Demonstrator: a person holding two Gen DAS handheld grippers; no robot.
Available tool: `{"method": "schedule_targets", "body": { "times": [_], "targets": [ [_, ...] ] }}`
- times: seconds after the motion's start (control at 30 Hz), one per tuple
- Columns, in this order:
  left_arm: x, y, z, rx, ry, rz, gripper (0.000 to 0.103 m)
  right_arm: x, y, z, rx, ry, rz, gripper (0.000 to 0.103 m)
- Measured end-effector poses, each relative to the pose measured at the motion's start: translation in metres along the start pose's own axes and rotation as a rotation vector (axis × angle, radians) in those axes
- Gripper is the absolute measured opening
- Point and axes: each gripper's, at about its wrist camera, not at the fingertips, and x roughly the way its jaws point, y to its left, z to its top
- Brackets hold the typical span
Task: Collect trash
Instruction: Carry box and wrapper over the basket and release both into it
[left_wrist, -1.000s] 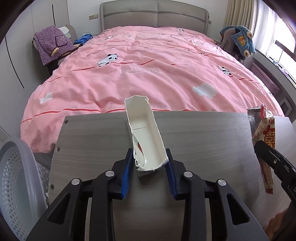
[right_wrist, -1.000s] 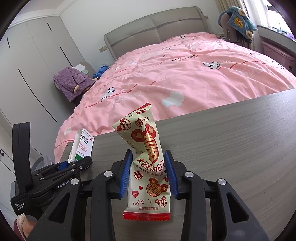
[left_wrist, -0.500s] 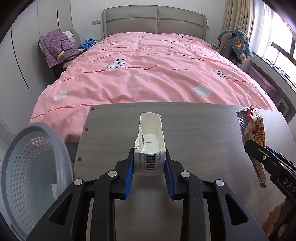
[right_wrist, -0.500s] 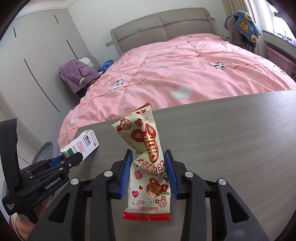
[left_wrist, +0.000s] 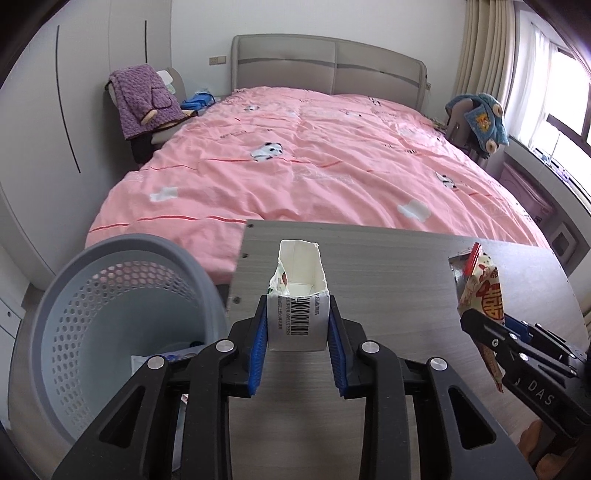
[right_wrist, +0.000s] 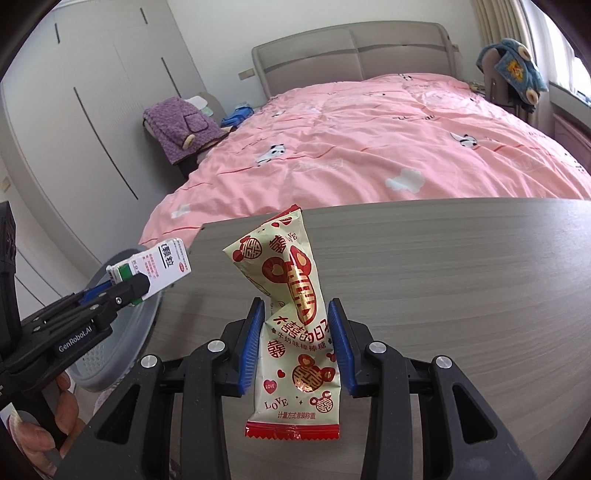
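Observation:
My left gripper (left_wrist: 297, 325) is shut on an opened white carton (left_wrist: 298, 295) with a barcode, held above the left end of the grey wooden table (left_wrist: 388, 266). The carton also shows in the right wrist view (right_wrist: 159, 267), close to the basket. My right gripper (right_wrist: 297, 343) is shut on a cream and red snack wrapper (right_wrist: 295, 302), held upright over the table (right_wrist: 443, 266). The wrapper also shows at the right of the left wrist view (left_wrist: 484, 291). A grey perforated trash basket (left_wrist: 110, 314) stands left of the table, with some trash at its bottom.
A bed with a pink quilt (left_wrist: 314, 158) lies beyond the table. A chair with a purple garment (left_wrist: 144, 99) stands at the back left, another chair with a blue garment (left_wrist: 480, 118) at the back right. White wardrobes line the left wall.
My left gripper has moved left and lifted with the carton, so the basket now fills more of its view. My right gripper still holds the wrapper and has shifted slightly left.

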Motion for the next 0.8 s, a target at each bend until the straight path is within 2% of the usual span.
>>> {"method": "schedule_targets", "body": {
  "times": [0.3, 0.6, 0.8],
  "targets": [
    [-0.027, 0.057, -0.008, -0.064, -0.044, 0.081, 0.029, 0.01, 0.063, 0.002, -0.101, 0.02, 0.069, 0.036],
    [-0.038, 0.129, -0.027, -0.16, -0.037, 0.159, 0.029, 0.029, 0.138, 0.005, -0.22, 0.047, 0.154, 0.036],
    [-0.035, 0.163, -0.035, -0.187, -0.014, 0.194, 0.029, 0.05, 0.181, 0.004, -0.283, 0.08, 0.195, 0.036]
  ]
}}
